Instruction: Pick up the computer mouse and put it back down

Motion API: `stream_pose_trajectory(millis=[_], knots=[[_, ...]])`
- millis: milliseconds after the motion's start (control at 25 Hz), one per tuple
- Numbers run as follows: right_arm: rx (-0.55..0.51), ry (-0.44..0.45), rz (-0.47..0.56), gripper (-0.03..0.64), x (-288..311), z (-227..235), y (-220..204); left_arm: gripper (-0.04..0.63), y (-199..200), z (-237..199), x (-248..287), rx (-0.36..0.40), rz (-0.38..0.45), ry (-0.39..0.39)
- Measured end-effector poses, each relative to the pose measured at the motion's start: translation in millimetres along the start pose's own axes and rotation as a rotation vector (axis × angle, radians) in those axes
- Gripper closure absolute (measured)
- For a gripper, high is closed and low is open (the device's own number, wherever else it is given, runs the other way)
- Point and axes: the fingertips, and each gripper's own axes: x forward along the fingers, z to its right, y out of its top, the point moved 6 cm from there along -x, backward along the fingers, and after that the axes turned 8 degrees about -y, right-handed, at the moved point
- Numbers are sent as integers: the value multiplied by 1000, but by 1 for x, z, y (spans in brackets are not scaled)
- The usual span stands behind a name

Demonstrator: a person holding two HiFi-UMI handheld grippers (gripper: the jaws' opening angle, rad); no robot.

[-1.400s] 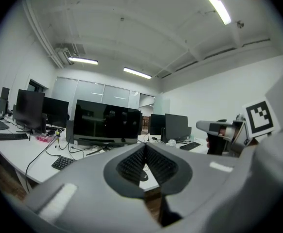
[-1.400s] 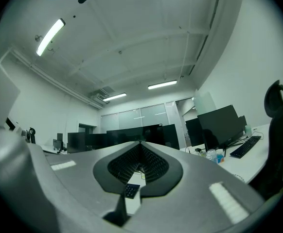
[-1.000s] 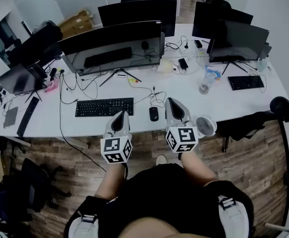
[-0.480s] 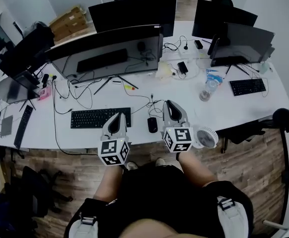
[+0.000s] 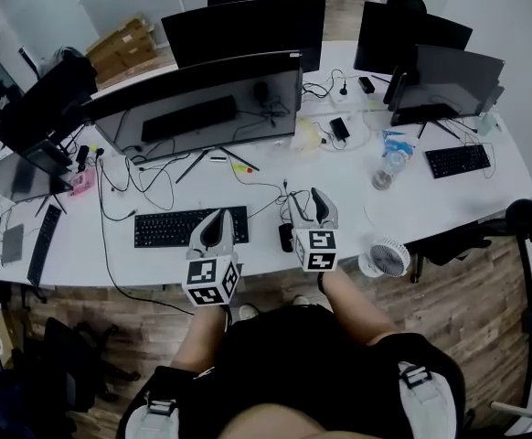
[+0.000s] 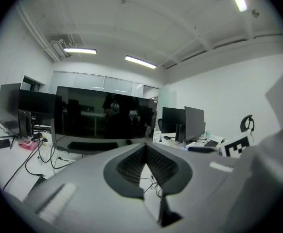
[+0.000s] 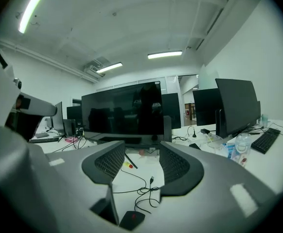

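Right gripper (image 5: pixel 308 208) has slid in over the bench (image 5: pixel 430 199), and its jaws, shut a moment ago, are now spread. The mouse (image 7: pixel 132 220) sits on the bench just under them, ungripped, so it's probably lining up a grab. Left gripper (image 6: pixel 145 148) jaws are pressed together, empty.

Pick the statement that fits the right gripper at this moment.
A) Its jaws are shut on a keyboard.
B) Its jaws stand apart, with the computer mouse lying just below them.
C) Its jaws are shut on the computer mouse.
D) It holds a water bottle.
B: in the right gripper view the right gripper has its jaws apart, only loose cables show between them, and the computer mouse lies ungripped below.
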Motion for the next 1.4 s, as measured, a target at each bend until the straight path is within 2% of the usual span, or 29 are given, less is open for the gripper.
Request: stream_pose_trajectory(millis=[200,480,600,880,1400], knots=[[-15,-24,-108,425,21,-7,-32,541,0,-8,1,5,-7,-3],[-26,-122,-204,405,42,-11,-82,541,-5,-22,-3,5,-23,8],[-41,-106,-236,380,49,-13,-102,541,-8,-27,-5,0,-32,15],[-57,-122,-348,376,62,-11,-155,541,-8,-32,-9,-4,-32,18],[-124,-117,-490,347,60,-22,-205,541,-18,-45,-24,-17,-50,51]])
